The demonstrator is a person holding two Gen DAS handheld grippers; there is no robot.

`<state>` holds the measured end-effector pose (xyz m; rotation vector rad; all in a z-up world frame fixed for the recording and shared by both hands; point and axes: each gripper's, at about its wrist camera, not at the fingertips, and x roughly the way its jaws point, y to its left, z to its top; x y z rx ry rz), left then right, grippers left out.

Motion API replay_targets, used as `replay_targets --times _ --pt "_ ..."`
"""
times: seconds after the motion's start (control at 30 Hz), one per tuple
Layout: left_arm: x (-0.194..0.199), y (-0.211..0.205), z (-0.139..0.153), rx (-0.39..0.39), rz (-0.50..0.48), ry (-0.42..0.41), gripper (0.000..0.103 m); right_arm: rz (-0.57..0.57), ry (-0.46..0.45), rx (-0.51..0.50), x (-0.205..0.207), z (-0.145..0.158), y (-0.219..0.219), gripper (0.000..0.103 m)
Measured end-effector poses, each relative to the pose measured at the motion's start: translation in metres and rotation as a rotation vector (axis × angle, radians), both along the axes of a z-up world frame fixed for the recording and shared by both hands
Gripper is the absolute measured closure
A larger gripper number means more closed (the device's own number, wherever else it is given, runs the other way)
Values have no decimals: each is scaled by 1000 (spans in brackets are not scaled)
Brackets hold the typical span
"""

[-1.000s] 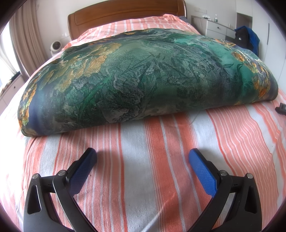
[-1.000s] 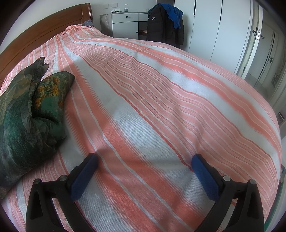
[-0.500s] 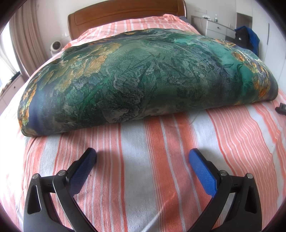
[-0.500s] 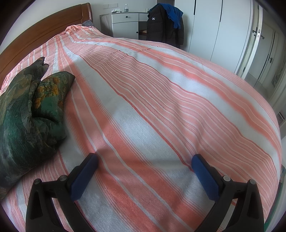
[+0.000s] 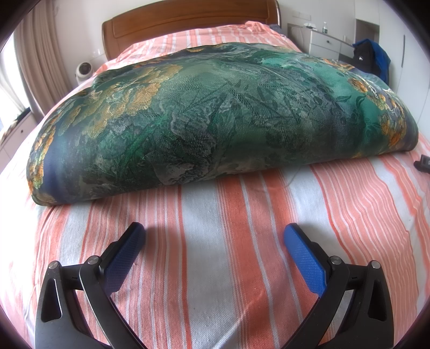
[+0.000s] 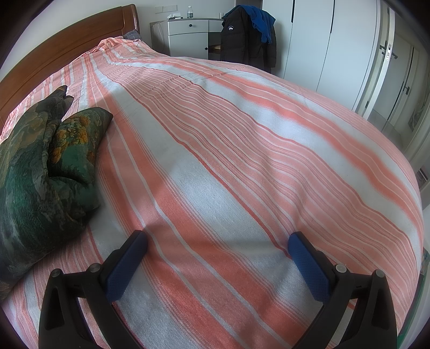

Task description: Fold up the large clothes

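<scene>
A large green cloth with gold flower patterns [image 5: 215,115] lies folded in a thick flat stack on the striped bed [image 5: 242,268]. My left gripper [image 5: 215,236] is open and empty, low over the sheet just in front of the cloth's near folded edge. In the right wrist view the cloth's end [image 6: 40,171] shows at the far left, with its layers stacked. My right gripper [image 6: 217,241] is open and empty over bare sheet, to the right of the cloth.
A wooden headboard [image 5: 188,18] stands behind the cloth. A white dresser [image 6: 188,35] and a chair with a dark jacket [image 6: 247,37] stand beyond the bed, with white wardrobe doors [image 6: 322,45] to their right. A small dark object [image 5: 423,163] lies at the bed's right.
</scene>
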<state>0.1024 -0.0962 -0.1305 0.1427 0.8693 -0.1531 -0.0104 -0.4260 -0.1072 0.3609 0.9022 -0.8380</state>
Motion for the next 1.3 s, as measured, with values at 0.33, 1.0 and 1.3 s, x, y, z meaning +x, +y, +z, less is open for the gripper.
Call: replay_targets --times 0.33,1.0,1.3 --pt "-2 0 1 0 0 -5 0 0 -2 -1 1 0 0 0" --pt "3 5 16 -16 -9 193 1 81 -61 46 -10 3 -7 0" --pt "15 -10 143 -359 -228 -57 0 432 -711 339 -62 34 -1 0"
